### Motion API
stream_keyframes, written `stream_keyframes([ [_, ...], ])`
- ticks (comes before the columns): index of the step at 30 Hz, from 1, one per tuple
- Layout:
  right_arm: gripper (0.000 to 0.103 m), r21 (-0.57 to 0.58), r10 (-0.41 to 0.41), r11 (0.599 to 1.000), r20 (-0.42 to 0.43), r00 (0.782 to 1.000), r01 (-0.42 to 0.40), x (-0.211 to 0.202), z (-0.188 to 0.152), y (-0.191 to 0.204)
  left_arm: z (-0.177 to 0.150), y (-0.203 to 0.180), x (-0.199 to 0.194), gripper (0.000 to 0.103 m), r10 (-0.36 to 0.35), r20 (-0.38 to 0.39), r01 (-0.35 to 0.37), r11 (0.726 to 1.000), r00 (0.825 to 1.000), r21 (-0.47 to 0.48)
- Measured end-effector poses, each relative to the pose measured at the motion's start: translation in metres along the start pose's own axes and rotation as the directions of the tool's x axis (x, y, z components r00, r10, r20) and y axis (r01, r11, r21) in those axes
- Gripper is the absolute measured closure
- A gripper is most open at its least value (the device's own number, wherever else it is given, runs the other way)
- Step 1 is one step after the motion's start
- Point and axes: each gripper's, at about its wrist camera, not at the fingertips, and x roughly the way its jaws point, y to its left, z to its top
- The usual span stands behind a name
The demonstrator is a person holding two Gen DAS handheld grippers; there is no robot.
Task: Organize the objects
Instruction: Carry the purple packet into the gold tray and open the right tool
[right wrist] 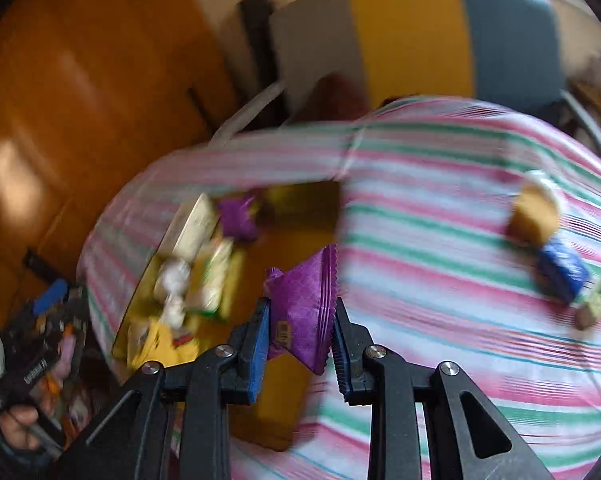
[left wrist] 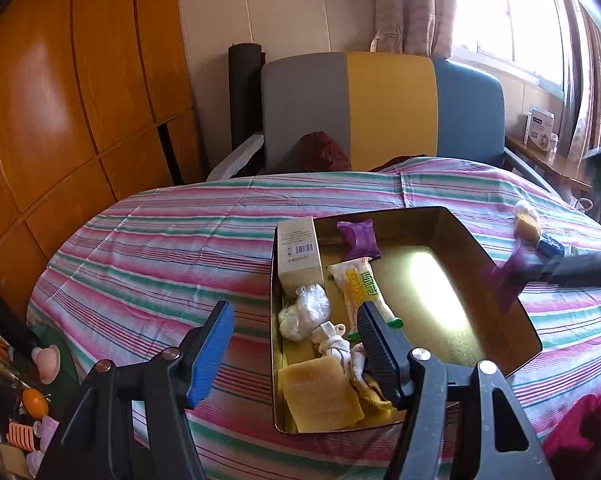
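A purple packet is clamped in the right gripper at lower centre; the left gripper is held apart over the gold tray.

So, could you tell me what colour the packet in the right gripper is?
Purple packet; clearest in the right wrist view.

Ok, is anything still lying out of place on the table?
Yes: a yellow sponge, a blue packet and a small green item lie loose on the cloth, outside the tray that holds the rest.
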Motion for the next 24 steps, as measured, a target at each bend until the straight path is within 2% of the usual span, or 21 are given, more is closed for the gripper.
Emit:
stream_keyframes([
  [2, 0.075, -0.062, -0.036, 0.998, -0.098, 0.994, 0.030, 0.031, -0.007, 0.019, -0.002, 0.003, 0.002, 0.038, -0.001, -0.008, 0.001, 1.000, 1.000, -0.006],
  [6, 0.075, -0.128, -0.037, 0.992, -0.240, 0.970, 0.006, 0.083, -0.025, 0.046, -0.007, 0.010, 0.009, 0.038, 0.005, -0.031, -0.005, 1.000, 1.000, -0.024],
  [9, 0.074, -0.115, 0.021, 0.992, -0.257, 0.966, -0.052, 0.100, -0.028, 0.061, -0.012, 0.018, 0.014, 0.038, 0.012, -0.051, -0.014, 0.999, 0.999, -0.044],
  [13, 0.074, -0.147, 0.026, 0.987, -0.262, 0.965, -0.067, 0.105, -0.030, 0.079, -0.016, 0.028, 0.018, 0.038, 0.023, -0.066, -0.027, 0.997, 0.998, -0.069],
  [21, 0.070, -0.119, 0.082, 0.986, -0.248, 0.965, -0.115, 0.104, -0.034, 0.080, -0.017, 0.029, 0.020, 0.038, -0.011, -0.080, 0.004, 0.996, 0.997, -0.086],
  [24, 0.055, -0.085, 0.110, 0.988, -0.214, 0.971, -0.131, 0.094, -0.031, 0.074, -0.016, 0.027, 0.021, 0.038, -0.030, -0.087, 0.023, 0.996, 0.996, -0.090],
])
